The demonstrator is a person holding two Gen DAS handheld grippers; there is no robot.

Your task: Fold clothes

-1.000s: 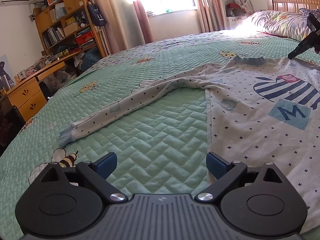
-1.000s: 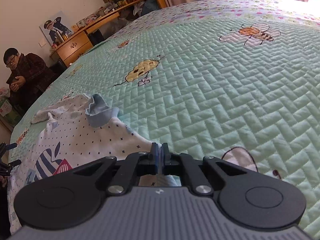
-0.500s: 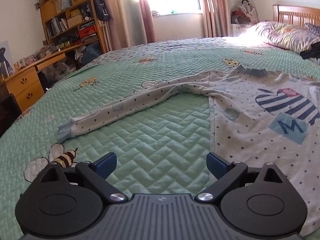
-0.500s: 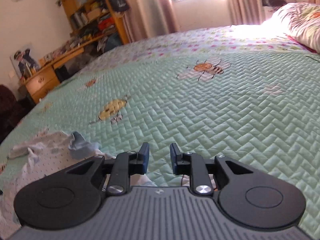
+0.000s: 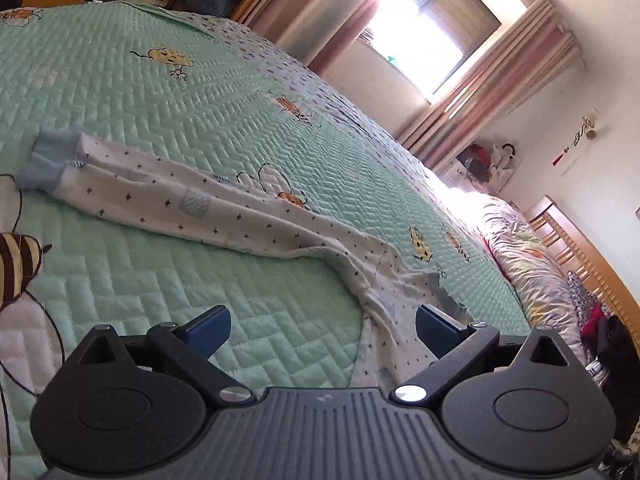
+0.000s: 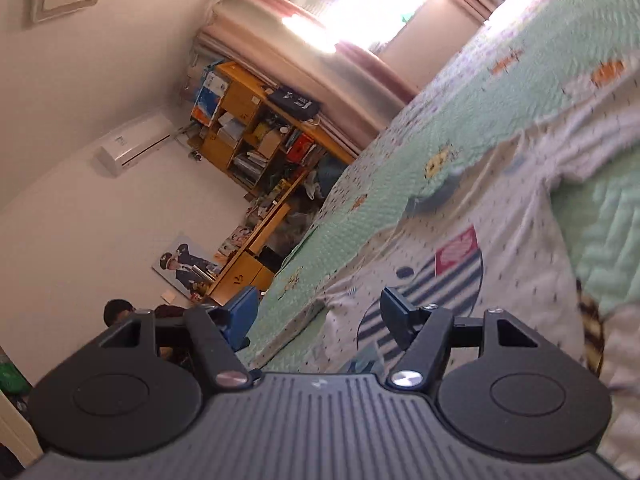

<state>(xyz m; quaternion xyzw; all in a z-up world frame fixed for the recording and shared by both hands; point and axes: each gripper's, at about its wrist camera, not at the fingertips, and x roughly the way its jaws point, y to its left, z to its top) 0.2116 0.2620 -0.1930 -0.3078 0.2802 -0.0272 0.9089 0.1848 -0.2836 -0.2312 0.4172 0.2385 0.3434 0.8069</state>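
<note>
Left wrist view: a white star-print shirt lies flat on the green quilted bed [image 5: 280, 128]. Its long sleeve [image 5: 192, 200] runs as one straight band from the blue cuff [image 5: 44, 162] at far left to the shoulder, just ahead of the left tool [image 5: 322, 324]. The long axis of the sleeve thus slants away to the left of this tool. The left tool stands wide and empty, with the shoulder seam and side edge of the shirt lying between and beyond its pads.

Right wrist view (blurred): the shirt body [image 6: 520, 248], with its striped print [image 6: 452, 280] and blue collar [image 6: 436, 196], spreads ahead and to the right of the right tool [image 6: 316, 316]. This tool's jaws are opening, nothing between them.

Judgement: the left tool is nearer the sleeve, so a sleeve fold across the body would fall to it.
</note>
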